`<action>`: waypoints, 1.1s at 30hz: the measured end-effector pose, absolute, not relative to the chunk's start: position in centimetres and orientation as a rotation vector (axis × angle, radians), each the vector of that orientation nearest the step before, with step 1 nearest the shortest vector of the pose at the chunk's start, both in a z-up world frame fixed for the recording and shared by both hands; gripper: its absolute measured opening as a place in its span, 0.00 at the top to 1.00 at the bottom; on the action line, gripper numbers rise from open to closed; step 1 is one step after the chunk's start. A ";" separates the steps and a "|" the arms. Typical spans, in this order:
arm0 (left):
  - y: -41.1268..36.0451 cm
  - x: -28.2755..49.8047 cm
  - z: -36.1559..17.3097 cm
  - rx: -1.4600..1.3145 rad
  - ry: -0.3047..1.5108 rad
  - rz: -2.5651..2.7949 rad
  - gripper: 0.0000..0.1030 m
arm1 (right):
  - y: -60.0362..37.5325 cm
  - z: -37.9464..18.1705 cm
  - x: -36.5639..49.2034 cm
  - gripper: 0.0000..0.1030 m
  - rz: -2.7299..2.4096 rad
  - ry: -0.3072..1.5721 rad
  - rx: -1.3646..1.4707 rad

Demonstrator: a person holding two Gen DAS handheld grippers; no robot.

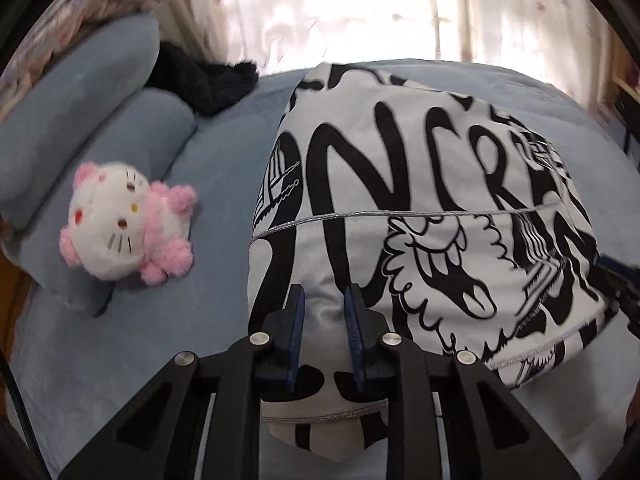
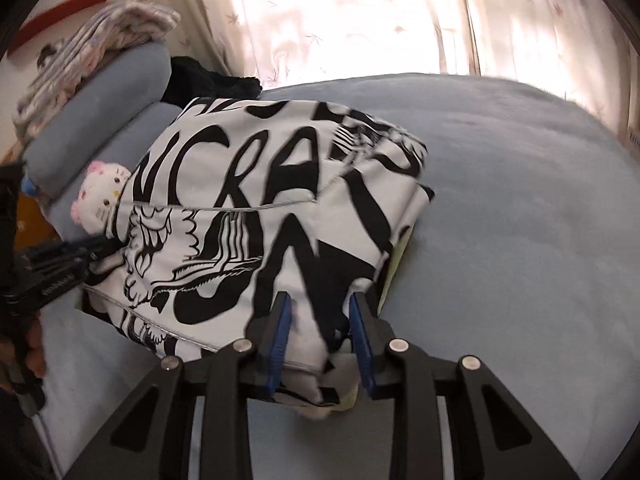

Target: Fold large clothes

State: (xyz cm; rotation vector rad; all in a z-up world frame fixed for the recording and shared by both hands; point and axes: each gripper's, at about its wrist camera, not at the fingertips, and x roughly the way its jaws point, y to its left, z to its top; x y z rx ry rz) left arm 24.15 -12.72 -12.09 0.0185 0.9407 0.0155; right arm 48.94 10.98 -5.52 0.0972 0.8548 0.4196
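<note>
A pink and white plush cat (image 1: 128, 224) lies on the blue bed cover (image 2: 520, 208), leaning against the lower of two blue bolster pillows (image 1: 96, 152). Behind the pillows, a dark fuzzy item (image 1: 204, 80) sits near the pale flower-patterned curtains (image 2: 352, 16), which glow with daylight. A folded patterned blanket (image 2: 92, 52) rests on top of the upper pillow, and a red shape (image 2: 60, 12) shows on the wall above it.

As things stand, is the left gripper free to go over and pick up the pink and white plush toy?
Probably not yet: the left gripper has the printed garment between its fingers. The plush toy lies apart on open blue bedding, nothing blocking it.
</note>
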 end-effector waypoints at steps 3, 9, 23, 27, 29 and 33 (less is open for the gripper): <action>-12.7 24.2 -12.0 0.012 0.939 0.020 0.80 | 10.2 -5.1 48.9 0.72 0.423 0.867 0.121; -12.7 23.1 -11.2 -0.013 0.921 0.059 0.43 | 9.3 -3.9 47.3 0.70 0.437 0.905 0.173; -15.3 12.0 -4.0 -0.125 0.921 -0.025 0.27 | 5.5 2.9 36.9 0.30 0.526 0.920 0.330; -17.2 7.3 -1.6 -0.111 0.920 -0.057 0.27 | 4.5 4.5 32.6 0.30 0.511 0.949 0.270; -18.3 4.8 -0.6 -0.098 0.921 -0.083 0.27 | 3.7 5.1 30.3 0.29 0.497 0.966 0.242; -20.5 -0.2 1.6 -0.075 0.925 -0.120 0.27 | 1.6 6.4 25.6 0.24 0.480 0.976 0.199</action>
